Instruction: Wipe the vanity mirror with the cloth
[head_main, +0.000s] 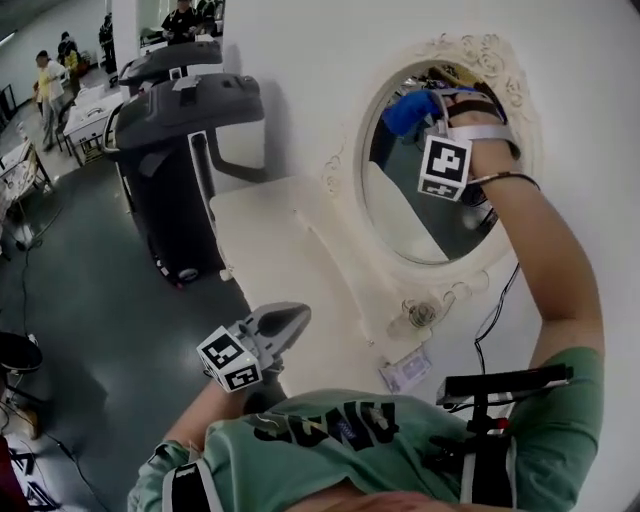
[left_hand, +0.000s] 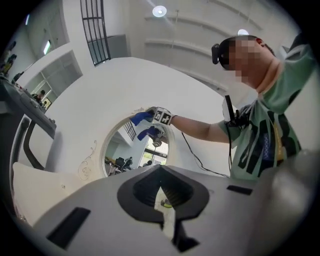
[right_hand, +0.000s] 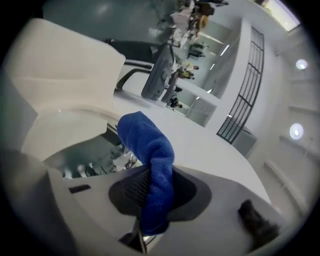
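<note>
An oval vanity mirror (head_main: 420, 205) in an ornate white frame stands on the white wall; the left gripper view shows the mirror (left_hand: 122, 150) from below. My right gripper (head_main: 428, 105) is raised to the mirror's top edge, shut on a blue cloth (head_main: 408, 110) that touches the glass. In the right gripper view the cloth (right_hand: 152, 160) sticks out from between the jaws of the right gripper (right_hand: 150, 177), folded over at its tip. My left gripper (head_main: 290, 320) hangs low in front of the vanity top, shut with nothing in it; its jaws (left_hand: 161, 172) point up at the mirror.
A white vanity top (head_main: 270, 255) juts out below the mirror. A small packet (head_main: 405, 372) and a round ornament (head_main: 420, 315) lie near the frame's base. A black cable (head_main: 495, 310) runs down the wall. A dark grey machine (head_main: 185, 130) stands left; people (head_main: 48, 80) beyond.
</note>
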